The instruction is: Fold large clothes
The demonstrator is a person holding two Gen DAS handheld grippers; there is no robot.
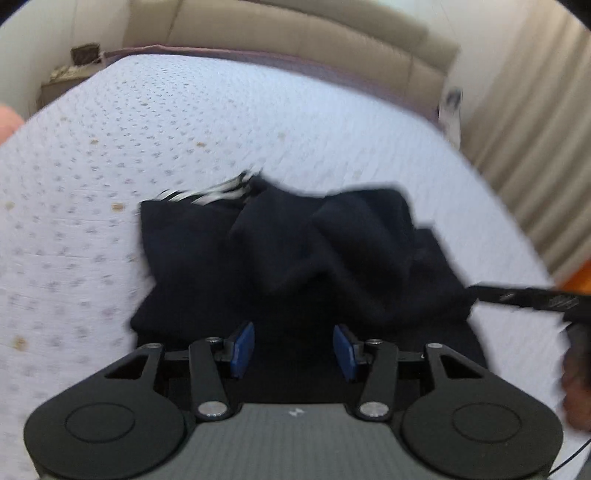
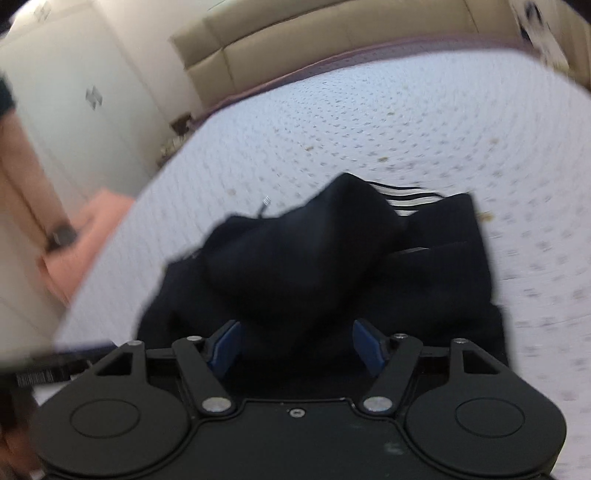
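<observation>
A dark navy garment [image 1: 295,251] lies bunched on the white dotted bed cover [image 1: 184,129], with a black-and-white striped part [image 1: 218,192] at its far edge. My left gripper [image 1: 293,350] is open just above the garment's near edge, blue pads [image 1: 243,347] apart and empty. The garment also shows in the right wrist view [image 2: 314,258], with the striped part [image 2: 402,197] behind a raised fold. My right gripper [image 2: 295,349] is open over the near edge, holding nothing. Part of the right gripper [image 1: 528,295] shows at the right of the left wrist view.
A beige padded headboard [image 1: 295,33] runs along the bed's far side. A curtain [image 1: 535,147] hangs at the right. A white wardrobe [image 2: 74,92] and a pink cloth [image 2: 85,236] are left of the bed. A small nightstand [image 1: 62,81] stands at the far left.
</observation>
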